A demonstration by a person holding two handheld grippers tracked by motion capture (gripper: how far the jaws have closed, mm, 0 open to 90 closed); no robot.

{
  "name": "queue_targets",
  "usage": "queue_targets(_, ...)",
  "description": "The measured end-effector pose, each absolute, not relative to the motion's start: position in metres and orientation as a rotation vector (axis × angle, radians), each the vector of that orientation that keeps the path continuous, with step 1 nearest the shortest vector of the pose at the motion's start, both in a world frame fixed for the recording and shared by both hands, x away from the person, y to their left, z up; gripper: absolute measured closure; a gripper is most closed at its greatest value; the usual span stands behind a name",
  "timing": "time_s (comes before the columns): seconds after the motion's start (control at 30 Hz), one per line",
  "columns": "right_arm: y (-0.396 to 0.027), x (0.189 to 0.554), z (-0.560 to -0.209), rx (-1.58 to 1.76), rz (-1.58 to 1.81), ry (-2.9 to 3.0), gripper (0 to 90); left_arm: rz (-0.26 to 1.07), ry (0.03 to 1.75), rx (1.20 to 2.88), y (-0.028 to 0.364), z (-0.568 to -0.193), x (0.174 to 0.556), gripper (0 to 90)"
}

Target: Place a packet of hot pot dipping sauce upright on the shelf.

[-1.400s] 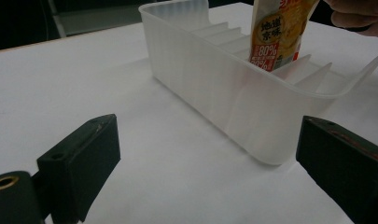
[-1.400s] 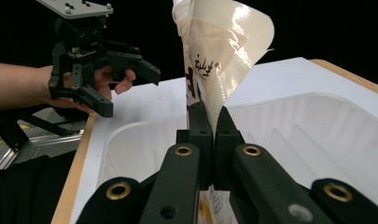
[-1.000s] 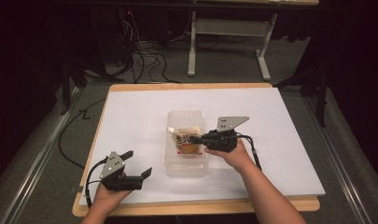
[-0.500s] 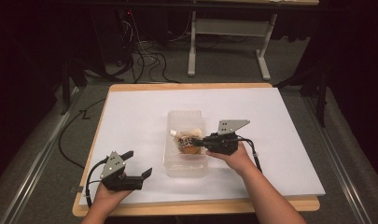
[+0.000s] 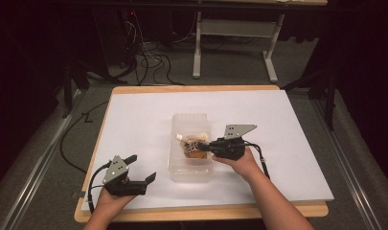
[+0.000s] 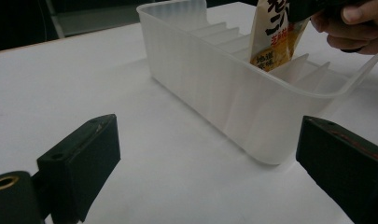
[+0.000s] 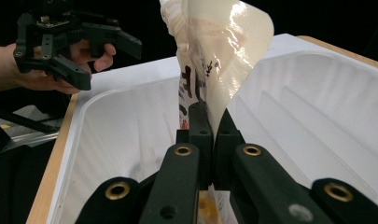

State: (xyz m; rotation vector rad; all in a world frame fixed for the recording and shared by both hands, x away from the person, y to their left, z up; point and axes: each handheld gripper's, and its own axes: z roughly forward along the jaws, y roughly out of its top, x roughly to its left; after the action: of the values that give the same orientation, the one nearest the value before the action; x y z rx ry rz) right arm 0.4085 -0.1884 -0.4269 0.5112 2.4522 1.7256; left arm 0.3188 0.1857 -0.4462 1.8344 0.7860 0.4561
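A translucent plastic bin [image 5: 190,171] with ribbed dividers stands mid-table. My right gripper [image 5: 203,147] reaches over it from the right, shut on a cream and orange printed packet [image 5: 194,145]. In the right gripper view the jaws [image 7: 209,121] pinch the packet [image 7: 214,60] near its lower part, and it stands up above the bin's inside [image 7: 317,93]. My left gripper [image 5: 142,167] rests at the table's front left, open and holding nothing. In its own view the wide jaws [image 6: 210,135] face the bin's wall [image 6: 214,84], with the packet [image 6: 275,37] hanging into a slot behind it.
White paper [image 5: 287,143] covers the wooden table. Cables [image 5: 148,57] and a metal table frame [image 5: 234,28] lie on the floor beyond the far edge. The left hand and its gripper [image 7: 109,65] show far off in the right gripper view.
The right gripper and its packet have shifted only slightly over the bin. The left gripper has stayed where it was.
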Motion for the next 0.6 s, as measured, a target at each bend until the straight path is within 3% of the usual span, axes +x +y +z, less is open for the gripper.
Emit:
queue_targets(0.43, -0.199, 0.406, -0.431, 0.546, 1.7, 2.458, 89.8, 0.453, 0.783, 1.841, 0.184, -0.447, 0.319, 6.9)
queue_targets(0.6, -0.197, 0.405, -0.43, 0.551, 1.693, 2.458, 84.4, 0.452, 0.781, 1.841, 0.184, -0.447, 0.319, 6.9)
